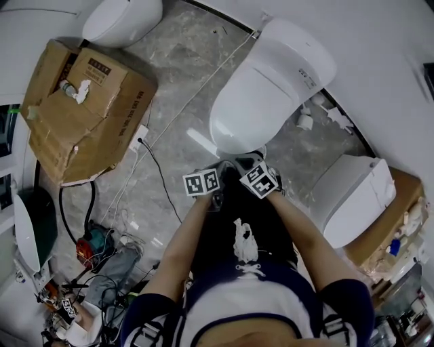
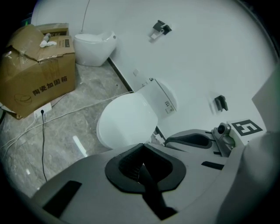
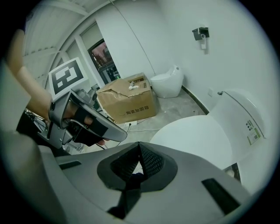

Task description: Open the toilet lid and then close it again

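This is looking like a room for trying out toilets, because a middle toilet [image 1: 271,88], a corner toilet [image 1: 122,20] and a side toilet [image 1: 356,196] are all sitting on one stone floor [image 1: 176,68], with a torn cardboard box [image 1: 81,108] and tangled cables [image 1: 95,278] lying nearby.

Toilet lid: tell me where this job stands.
Done: cannot tell. The toilet lid lies shut, which fits either before opening or after closing. In hand: nothing. The left claw and right claw are both shut and empty, side by side near the lid's front edge. Left: if unopened, lift the lid, then lower it.
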`<state>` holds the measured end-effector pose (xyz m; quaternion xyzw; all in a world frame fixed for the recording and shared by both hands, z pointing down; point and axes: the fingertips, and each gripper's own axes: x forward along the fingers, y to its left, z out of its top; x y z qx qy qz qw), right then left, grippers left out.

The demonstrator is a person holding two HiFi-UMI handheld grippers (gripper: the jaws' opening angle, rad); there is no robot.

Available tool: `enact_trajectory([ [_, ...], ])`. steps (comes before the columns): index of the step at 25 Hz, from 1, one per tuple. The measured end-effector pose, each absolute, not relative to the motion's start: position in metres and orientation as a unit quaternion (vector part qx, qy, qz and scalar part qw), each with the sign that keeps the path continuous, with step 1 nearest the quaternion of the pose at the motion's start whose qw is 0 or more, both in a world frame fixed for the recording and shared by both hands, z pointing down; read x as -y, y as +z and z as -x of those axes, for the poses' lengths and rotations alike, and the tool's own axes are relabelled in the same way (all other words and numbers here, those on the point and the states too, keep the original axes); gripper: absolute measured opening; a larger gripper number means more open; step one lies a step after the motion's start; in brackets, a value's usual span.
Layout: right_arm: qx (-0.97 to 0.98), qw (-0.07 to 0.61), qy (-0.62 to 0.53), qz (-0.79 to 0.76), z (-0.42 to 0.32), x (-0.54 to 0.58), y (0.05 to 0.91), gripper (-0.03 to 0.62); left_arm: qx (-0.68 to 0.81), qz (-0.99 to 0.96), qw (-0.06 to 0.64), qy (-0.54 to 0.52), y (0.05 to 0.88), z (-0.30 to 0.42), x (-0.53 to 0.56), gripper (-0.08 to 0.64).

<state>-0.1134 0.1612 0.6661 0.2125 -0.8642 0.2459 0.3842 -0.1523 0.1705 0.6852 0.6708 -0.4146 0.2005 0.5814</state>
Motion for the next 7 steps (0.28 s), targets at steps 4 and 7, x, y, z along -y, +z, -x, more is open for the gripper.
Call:
enact_trajectory([
  [4, 0.863, 0.386, 0.244, -0.215, 0.111, -0.170, 0.659, 0.008, 0.416, -0.679, 0.574, 0.191, 0.673, 0.156, -0.168, 0.006],
  [7, 0.864, 0.383, 0.242, -0.220, 0.110, -0.178, 0.652, 0.008, 0.414, -0.684, 0.570, 0.189, 0.663, 0.159, -0.172, 0.006],
])
